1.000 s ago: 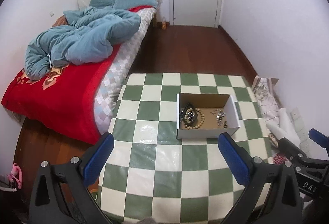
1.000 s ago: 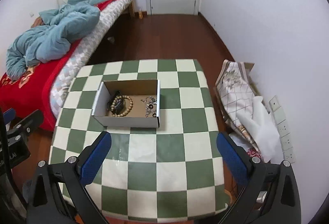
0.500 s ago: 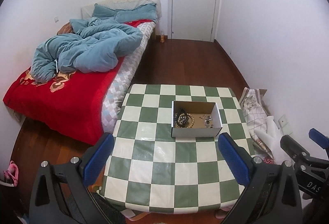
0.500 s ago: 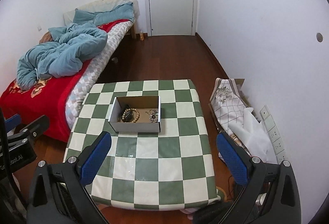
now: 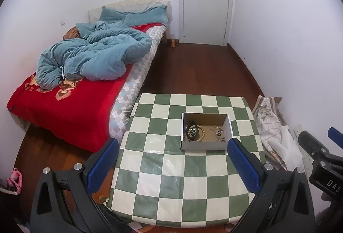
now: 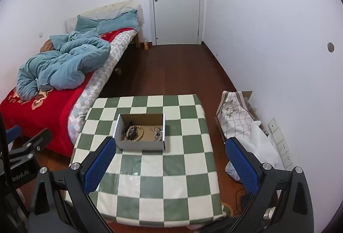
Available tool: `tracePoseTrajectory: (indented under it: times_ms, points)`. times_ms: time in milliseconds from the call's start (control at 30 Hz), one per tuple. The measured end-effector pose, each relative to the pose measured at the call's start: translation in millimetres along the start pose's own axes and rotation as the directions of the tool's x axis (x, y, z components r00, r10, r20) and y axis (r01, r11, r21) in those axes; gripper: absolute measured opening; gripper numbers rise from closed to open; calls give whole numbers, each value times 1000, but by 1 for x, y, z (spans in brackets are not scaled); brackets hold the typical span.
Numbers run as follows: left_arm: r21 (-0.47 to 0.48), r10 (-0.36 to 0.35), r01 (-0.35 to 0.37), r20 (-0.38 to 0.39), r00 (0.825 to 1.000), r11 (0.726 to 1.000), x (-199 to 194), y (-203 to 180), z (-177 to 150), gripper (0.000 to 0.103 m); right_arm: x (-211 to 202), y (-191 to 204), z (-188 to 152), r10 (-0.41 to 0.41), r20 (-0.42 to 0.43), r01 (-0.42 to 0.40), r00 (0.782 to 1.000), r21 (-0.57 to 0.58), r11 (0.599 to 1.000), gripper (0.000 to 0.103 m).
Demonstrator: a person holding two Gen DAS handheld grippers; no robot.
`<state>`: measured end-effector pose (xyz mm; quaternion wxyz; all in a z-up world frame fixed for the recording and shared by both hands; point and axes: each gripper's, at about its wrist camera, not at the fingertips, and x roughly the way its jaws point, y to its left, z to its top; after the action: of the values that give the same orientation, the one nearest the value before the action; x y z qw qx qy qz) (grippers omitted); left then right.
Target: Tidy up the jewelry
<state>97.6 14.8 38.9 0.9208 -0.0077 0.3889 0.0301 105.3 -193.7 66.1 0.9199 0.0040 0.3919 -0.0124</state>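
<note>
You have pulled both hand-held grippers, left (image 5: 172,165) and right (image 6: 170,163), back, open and empty; jewelry sits in the cardboard box (image 5: 205,146), centre frame—organizing looks finished.

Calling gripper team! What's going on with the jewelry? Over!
Left gripper and right gripper both open, empty. Beaded bracelet and small pieces in cardboard box on checkered table. Nothing in the way.
</note>
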Motion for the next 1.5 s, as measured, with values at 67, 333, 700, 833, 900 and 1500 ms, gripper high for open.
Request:
tracePoseTrajectory:
  times_ms: [67, 333, 700, 833, 900, 1500]
  points:
    - [-2, 8, -9, -12, 1000, 1000, 10, -2, 5, 103, 10, -1, 7, -3, -4, 3, 1000, 1, 1000, 103]
    - [-10, 22, -22, -42, 999, 1000, 45, -7, 19, 103, 54, 0, 27, -23, -40, 23, 999, 5, 1000, 103]
    - [3, 25, -24, -76, 997, 1000, 62, -10, 26, 103, 95, 6, 34, -7, -105, 7, 994, -6, 1000, 103]
    - [4, 17, -17, -82, 996, 1000, 61, -11, 28, 103, 97, 7, 34, -9, -112, 8, 994, -7, 1000, 103]
    - [1, 16, -16, -81, 997, 1000, 61, -11, 28, 103, 98, 7, 33, -10, -116, 9, 993, -8, 1000, 103]
    - [3, 17, -17, -94, 995, 1000, 58, -16, 26, 103, 95, 4, 29, -10, -129, 9, 992, -10, 1000, 103]
